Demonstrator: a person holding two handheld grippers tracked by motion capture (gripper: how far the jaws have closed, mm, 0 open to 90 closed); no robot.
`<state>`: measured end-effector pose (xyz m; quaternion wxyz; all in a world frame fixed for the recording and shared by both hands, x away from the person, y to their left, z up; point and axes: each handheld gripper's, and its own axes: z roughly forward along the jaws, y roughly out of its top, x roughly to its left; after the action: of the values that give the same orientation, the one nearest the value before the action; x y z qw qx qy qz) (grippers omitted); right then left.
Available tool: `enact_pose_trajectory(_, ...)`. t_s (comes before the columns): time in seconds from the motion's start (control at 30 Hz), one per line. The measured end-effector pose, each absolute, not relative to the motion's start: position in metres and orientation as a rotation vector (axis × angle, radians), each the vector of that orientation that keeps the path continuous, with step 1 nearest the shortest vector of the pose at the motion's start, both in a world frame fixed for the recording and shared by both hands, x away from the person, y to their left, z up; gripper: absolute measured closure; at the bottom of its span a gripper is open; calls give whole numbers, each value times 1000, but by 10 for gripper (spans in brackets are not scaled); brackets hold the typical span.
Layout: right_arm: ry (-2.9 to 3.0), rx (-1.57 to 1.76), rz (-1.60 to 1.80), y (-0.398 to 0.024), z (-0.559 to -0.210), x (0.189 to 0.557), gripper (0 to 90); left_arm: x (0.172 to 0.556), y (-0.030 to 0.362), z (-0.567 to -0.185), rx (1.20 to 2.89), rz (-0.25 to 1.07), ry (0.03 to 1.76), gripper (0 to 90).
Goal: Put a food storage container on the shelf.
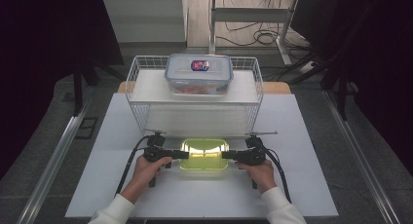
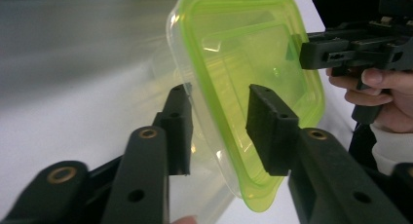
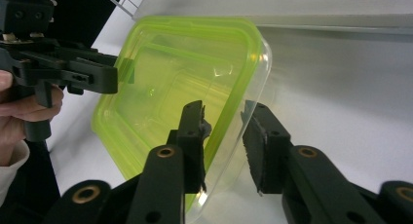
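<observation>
White and bare, the tabletop (image 1: pixel 97 175) carries a wire shelf rack (image 1: pixel 195 95) at its far side, and on the rack's top sits a clear lidded box (image 1: pixel 198 74) with a blue rim and a sticker. In front of the rack, at the person's edge, lies the work in hand: a green-lidded container (image 1: pixel 204 155), held from both ends.

The left gripper (image 1: pixel 181 154) and the right gripper (image 1: pixel 229 156) meet it at opposite short sides. In the left gripper view its fingers (image 2: pixel 270 121) straddle the rim, one above the lid and one beneath the clear tub, with a little daylight around the plastic, so they look to be closing rather than fully clamped. The right gripper's fingers (image 3: pixel 192 136) straddle their end the same way (whether they truly press I cannot tell).

My reading is that this is the grasp stage of a two-handed lift, most likely toward the rack. The next move calls for both pairs of fingers to bite evenly, then rise together and level; a lopsided pull could flex the thin wall or pop the lid.

The container has a translucent lime lid with stepped ridges over a colourless, glossy tub with rounded corners, and it appears empty.
</observation>
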<state>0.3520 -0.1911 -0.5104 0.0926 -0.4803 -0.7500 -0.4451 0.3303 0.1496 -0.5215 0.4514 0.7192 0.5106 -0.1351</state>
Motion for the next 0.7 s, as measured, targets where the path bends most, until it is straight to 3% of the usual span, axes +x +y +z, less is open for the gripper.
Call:
enact_pose_trajectory(0.23,-2228,-1427,-1337,-191,-507,346,735,325,153,-524,1731,-348,1266,718)
enact_pose_trajectory(0.7,-2251,-1400,-1388,-194,-500,336,795,308,152,-512,1742,-233,1211,781)
